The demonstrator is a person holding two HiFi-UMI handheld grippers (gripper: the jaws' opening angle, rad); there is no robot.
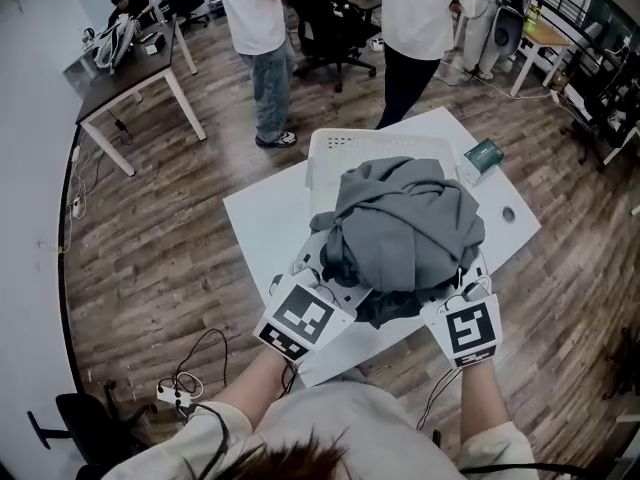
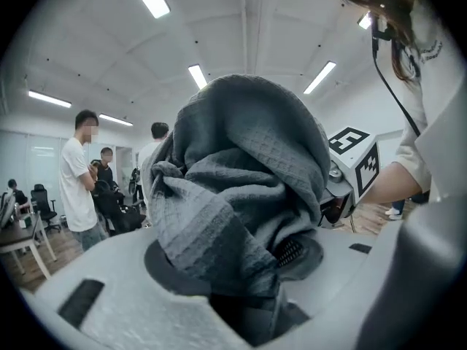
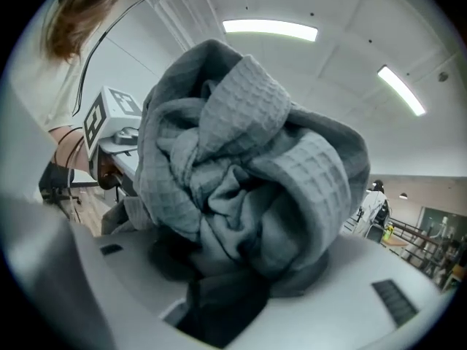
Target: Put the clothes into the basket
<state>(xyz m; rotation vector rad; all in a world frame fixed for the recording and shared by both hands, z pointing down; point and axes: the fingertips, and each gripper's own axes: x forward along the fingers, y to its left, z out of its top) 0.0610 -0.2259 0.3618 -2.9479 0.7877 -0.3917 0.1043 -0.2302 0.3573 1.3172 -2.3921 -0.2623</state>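
Left gripper [image 1: 320, 273]: pinching the grey clothes [image 1: 405, 223] at their 8 o'clock side.
Right gripper [image 1: 468, 286]: pinching them at 4 o'clock.
Basket [image 1: 330, 153]: white, on the tabletop [image 1: 262, 218], at 12 o'clock from the clothes.

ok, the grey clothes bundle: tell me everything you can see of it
The grey clothes bundle is a crumpled wad of soft, waffle-textured grey fabric, with a darker piece hanging below. The left hand-held gripper and the right hand-held gripper each pinch its lower edge, with folds bulging over their jaws. In the head view it covers the near part of the white basket on the white table. Whether it touches the basket cannot be told.
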